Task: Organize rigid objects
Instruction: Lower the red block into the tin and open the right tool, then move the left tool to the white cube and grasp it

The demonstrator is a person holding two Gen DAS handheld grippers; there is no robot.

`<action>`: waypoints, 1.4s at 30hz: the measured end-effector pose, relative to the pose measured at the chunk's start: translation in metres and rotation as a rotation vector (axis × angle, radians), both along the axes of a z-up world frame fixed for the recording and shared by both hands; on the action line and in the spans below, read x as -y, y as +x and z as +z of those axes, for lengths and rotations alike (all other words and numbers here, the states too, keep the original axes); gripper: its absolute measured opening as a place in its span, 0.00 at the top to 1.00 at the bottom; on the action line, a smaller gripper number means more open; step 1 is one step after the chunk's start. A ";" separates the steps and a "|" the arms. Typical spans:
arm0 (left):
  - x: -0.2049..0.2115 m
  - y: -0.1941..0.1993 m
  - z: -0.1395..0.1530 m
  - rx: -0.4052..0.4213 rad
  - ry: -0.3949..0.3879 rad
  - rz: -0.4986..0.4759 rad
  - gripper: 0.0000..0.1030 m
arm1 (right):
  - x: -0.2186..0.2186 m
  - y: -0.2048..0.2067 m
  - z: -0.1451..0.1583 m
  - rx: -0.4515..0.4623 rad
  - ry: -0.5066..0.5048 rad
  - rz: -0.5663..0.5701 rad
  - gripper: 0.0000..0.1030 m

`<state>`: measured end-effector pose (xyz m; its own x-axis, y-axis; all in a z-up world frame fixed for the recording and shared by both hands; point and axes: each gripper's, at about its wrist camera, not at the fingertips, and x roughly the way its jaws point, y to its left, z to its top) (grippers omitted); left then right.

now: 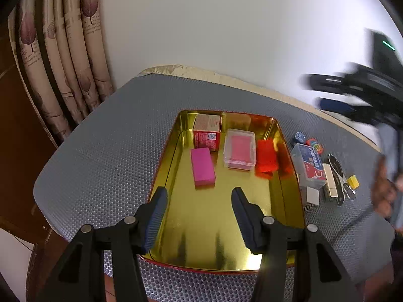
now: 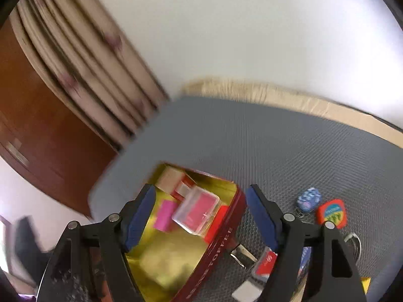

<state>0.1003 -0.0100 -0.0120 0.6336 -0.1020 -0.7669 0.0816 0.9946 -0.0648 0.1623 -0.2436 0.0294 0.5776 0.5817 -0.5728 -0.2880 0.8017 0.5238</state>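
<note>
A gold-lined red tin (image 1: 282, 136) sits on the grey mat. It holds a red carton (image 1: 207, 132), a magenta block (image 1: 202, 166), a clear case with a pink insert (image 1: 239, 149) and a red box (image 1: 265, 157). My left gripper (image 1: 199, 216) is open and empty above the tin's near half. My right gripper (image 2: 199, 216) is open and empty over the tin's right wall (image 2: 221, 249); it appears blurred at the far right of the left wrist view (image 1: 352, 93). Loose items lie right of the tin: a blue card case (image 1: 311, 164), a round colourful badge (image 1: 314, 145), a yellow piece (image 1: 352, 181).
The grey mat (image 1: 105, 138) covers a table against a white wall. Curtains (image 1: 63, 63) hang at the left beside a brown door. A blue patterned charm (image 2: 308, 200), a red-rimmed badge (image 2: 332, 214) and a metal clip (image 2: 243, 253) lie on the mat.
</note>
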 end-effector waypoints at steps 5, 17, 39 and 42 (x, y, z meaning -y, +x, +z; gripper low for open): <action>0.009 -0.005 0.008 0.025 -0.023 -0.043 0.48 | 0.075 -0.102 -0.016 0.096 -0.116 -0.175 0.27; 0.129 -0.042 0.029 0.052 0.050 -0.394 0.47 | 0.162 -0.195 -0.115 -0.074 -0.312 -0.388 0.27; 0.211 0.047 -0.065 -0.246 0.180 -0.422 0.46 | 0.191 -0.203 -0.153 -0.135 -0.084 -0.381 0.11; 0.212 0.048 -0.067 -0.235 0.197 -0.421 0.46 | 0.188 -0.200 -0.153 -0.132 -0.089 -0.372 0.08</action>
